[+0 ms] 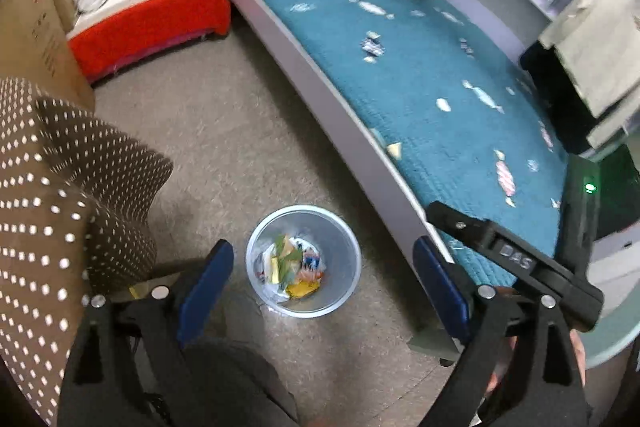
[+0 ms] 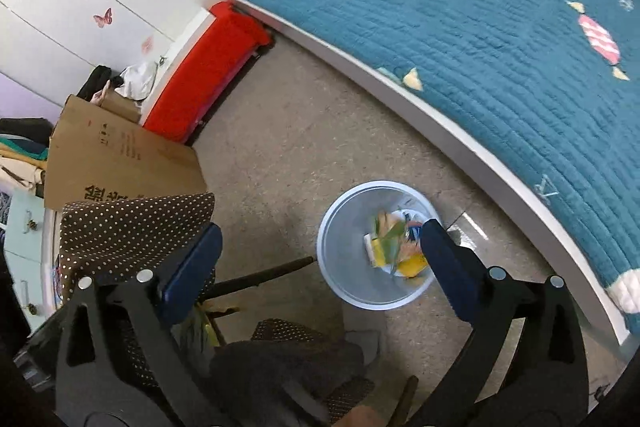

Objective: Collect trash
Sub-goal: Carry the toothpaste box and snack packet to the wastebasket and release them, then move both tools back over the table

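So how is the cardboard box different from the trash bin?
The cardboard box is brown with straight, flat sides; the trash bin is pale blue and round. The box stands over by the red bench, while the bin sits on open floor nearer the bed. The bin shows colourful wrappers inside; what the box holds is unclear. Both rest on the floor.

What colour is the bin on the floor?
Pale blue, translucent bin, wrappers inside. Right wrist view shows it best.
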Available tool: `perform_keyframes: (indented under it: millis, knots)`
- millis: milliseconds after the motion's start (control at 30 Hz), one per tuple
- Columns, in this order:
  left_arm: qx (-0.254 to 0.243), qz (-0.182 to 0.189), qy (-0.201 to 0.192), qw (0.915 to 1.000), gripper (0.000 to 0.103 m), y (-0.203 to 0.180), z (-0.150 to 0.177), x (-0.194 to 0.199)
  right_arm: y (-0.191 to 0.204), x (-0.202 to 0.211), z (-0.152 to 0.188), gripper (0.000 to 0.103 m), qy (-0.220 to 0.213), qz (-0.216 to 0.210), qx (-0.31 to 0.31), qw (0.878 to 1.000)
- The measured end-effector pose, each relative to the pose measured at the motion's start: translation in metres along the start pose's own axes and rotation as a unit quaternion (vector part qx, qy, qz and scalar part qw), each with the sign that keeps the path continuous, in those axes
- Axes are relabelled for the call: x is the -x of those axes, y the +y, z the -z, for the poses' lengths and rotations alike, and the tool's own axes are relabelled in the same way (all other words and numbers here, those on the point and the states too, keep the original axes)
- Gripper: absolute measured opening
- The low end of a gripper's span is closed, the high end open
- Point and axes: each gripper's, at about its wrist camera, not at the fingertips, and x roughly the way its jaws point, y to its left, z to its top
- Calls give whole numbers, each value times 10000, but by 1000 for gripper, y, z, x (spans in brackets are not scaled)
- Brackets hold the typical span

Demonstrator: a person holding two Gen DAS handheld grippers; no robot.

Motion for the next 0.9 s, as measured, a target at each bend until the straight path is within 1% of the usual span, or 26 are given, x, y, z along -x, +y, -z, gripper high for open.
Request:
perform_keyframes:
  millis: [100,200,333,400,533,700,767,900]
  knots:
    - [-183,-43,-258,9995,91,-7,4,23,3,17,3,97,-176,25,-7,9998]
    - [-228,-15,-567,9981,92,-9,10,52,12,38,5,97,-394,27,39,9992]
    - [-375,-34,-993,9943,94,-12,19,91,33,72,9,97,-666,-50,182,9976]
    - [-433,-100,-1192,9919,94,-10,24,111,44,84,11,97,-774,-101,272,9966]
    - [-407,-287,-1502,9874,94,3,35,152,74,111,16,97,-999,-222,516,9934]
    - [-373,-505,-1839,9809,95,19,48,195,113,137,24,97,-1170,-385,803,9891]
    - [-282,-652,-2029,9766,96,31,54,215,130,148,30,97,-1261,-461,965,9862]
    - [-109,-759,-2255,9712,96,55,65,245,165,164,41,97,-1367,-630,1306,9799]
